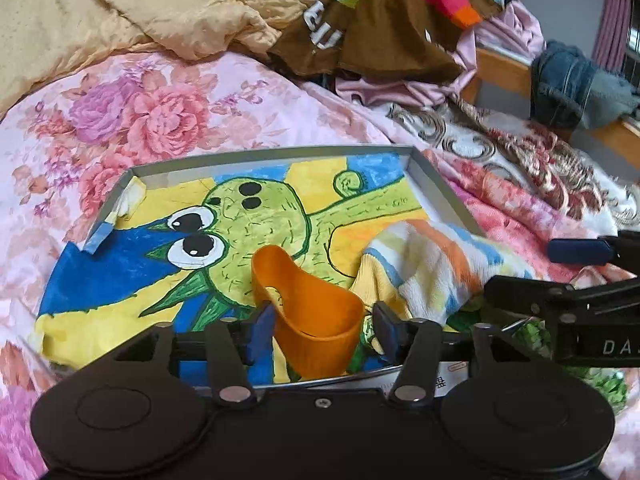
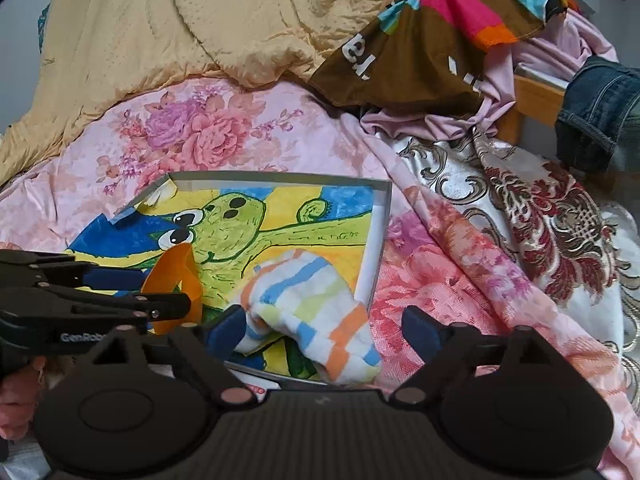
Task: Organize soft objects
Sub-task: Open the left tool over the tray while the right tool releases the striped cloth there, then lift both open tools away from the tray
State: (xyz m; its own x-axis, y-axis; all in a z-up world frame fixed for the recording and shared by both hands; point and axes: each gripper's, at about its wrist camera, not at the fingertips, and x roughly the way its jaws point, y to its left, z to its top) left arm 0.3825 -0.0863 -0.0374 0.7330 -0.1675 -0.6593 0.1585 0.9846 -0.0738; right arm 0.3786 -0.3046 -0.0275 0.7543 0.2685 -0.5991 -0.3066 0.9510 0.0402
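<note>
Striped towel (image 1: 432, 268) is lying bunched in the right near corner of the shallow box (image 1: 436, 184) on the bed, seen from the left wrist; the left gripper (image 1: 324, 322) is standing half spread around an orange scoop (image 1: 308, 300), pads not pressing it. From the right wrist, the towel is sitting directly between the wide-spread jaws of the right gripper (image 2: 324, 328), its long axis running far-left to near-right, its left end touching the left pad. The right hand is the nearer.

A home bedroom: floral bedsheet (image 1: 168, 120), rumpled quilt (image 2: 180, 32), heaped clothes (image 2: 440, 32).
</note>
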